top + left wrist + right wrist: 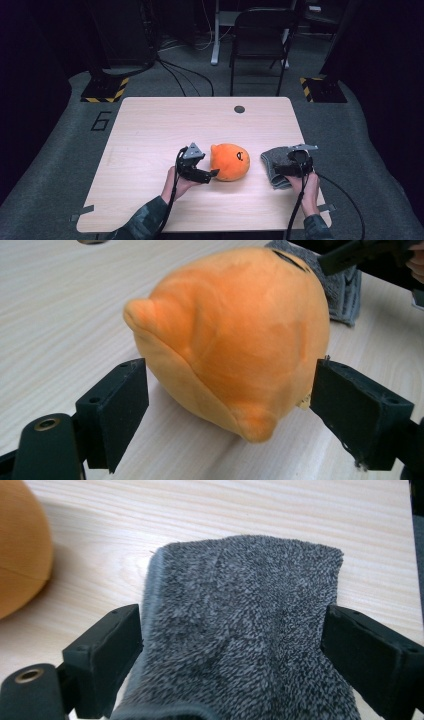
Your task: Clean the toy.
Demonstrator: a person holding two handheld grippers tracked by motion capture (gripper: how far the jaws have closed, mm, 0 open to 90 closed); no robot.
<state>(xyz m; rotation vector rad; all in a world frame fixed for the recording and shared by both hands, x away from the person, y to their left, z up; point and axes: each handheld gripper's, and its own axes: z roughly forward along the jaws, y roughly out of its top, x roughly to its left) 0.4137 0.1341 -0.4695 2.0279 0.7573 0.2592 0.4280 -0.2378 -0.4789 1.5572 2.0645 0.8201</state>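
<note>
Orange plush (229, 161) (black markings, perhaps); grey towel (276, 165).

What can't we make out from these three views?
- Orange plush: its face is too small in the high view; the left gripper view shows its back.
- Grey towel: near end cut off by the right gripper view's bottom edge; in the high view the right hand-held gripper covers part of it.
- Towel's underside: hidden by its own folds.

Place: a lab or recording studio space.
Floor: grey carpet (60, 150) is carrying a painted number 6 (101, 120).
Stands: hazard-striped bases (105, 89) are sitting beyond the tabletop's far corners.
Background: cables (185, 75) and a folding chair (260, 45) are standing in darkness.
</note>
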